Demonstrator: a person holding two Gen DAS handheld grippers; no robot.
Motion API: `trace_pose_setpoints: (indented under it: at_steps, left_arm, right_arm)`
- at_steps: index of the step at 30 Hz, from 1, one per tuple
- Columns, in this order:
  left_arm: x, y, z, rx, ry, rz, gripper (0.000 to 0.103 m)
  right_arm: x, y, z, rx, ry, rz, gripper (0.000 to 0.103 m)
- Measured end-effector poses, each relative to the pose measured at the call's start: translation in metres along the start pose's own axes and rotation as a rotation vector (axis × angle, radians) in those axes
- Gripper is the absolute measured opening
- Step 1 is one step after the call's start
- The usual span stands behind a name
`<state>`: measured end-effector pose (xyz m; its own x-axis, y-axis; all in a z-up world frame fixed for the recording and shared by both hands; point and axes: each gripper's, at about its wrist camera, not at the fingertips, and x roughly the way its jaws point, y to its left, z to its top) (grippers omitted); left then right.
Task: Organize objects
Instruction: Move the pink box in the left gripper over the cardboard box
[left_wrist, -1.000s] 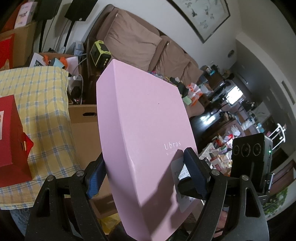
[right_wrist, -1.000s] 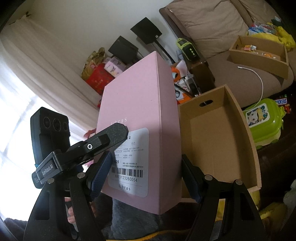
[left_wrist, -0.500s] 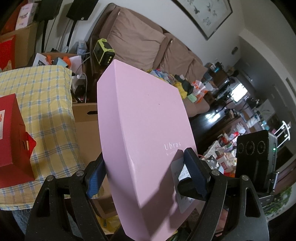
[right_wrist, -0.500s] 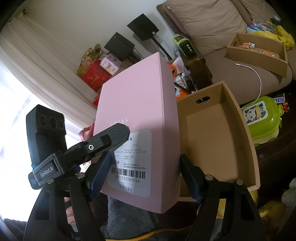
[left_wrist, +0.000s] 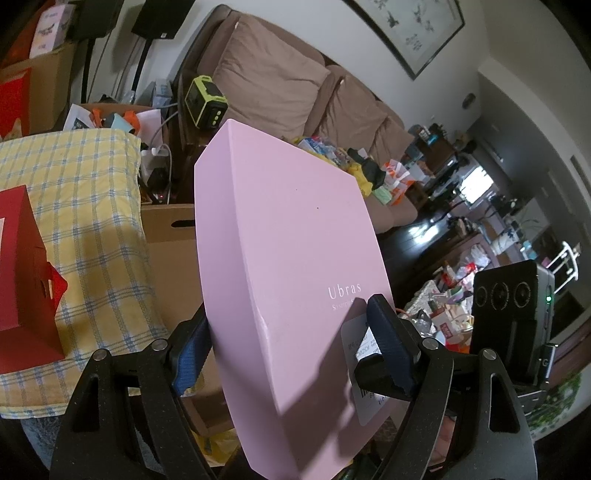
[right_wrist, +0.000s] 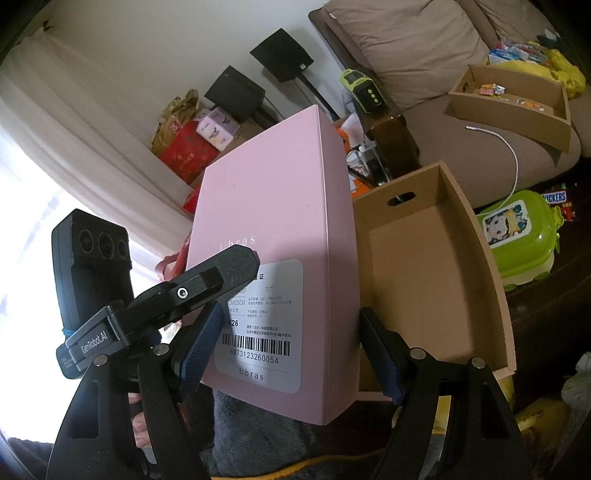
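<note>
In the left wrist view, the left gripper (left_wrist: 291, 339) stands wide and is clamped on the near end of a pink box (left_wrist: 295, 266), one blue pad (left_wrist: 192, 354) against its narrow side and the other across the face just below the white "Ubras" lettering and over a white label. The box is held in the air, tilted, its far end pointing toward a brown sofa (left_wrist: 280, 85). Left of it lies a yellow checked cloth (left_wrist: 85, 206) with a red box (left_wrist: 22, 277) on it; a cardboard box (left_wrist: 166, 236) shows behind the pink one. At the right edge the right gripper (left_wrist: 513, 317) appears as a dark block; its jaws cannot be read here. In the right wrist view, the right gripper (right_wrist: 288, 347) also stands wide, its blue pads (right_wrist: 199, 350) pressing both sides of the pink box (right_wrist: 280, 229) near the barcode label, so both grippers hold the same box at its near end. The left gripper (right_wrist: 207, 288) crosses the box's face from the left. Just right of the pink box sits an open cardboard box (right_wrist: 495, 280), beside a green case (right_wrist: 521, 243), with a tray (right_wrist: 517, 107) on the sofa (right_wrist: 424, 48).
</note>
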<state>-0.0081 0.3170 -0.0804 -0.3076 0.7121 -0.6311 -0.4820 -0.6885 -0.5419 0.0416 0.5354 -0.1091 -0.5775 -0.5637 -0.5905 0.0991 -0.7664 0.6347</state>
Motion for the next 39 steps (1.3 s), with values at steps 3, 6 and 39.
trace_pose_setpoints:
  at_steps: [3, 6, 39]
  left_arm:
    - [0.001, 0.000, 0.000, -0.001, 0.001, 0.000, 0.079]
    - [0.003, 0.001, 0.000, -0.004, 0.004, 0.000, 0.079]
    - [0.030, 0.012, -0.006, -0.028, 0.036, 0.026, 0.079]
  right_arm:
    - [0.000, -0.001, 0.000, 0.001, 0.001, 0.000, 0.076]
    - [0.000, -0.002, -0.001, 0.002, 0.002, -0.002, 0.076]
    - [0.016, -0.025, -0.003, 0.045, 0.038, -0.008, 0.076]
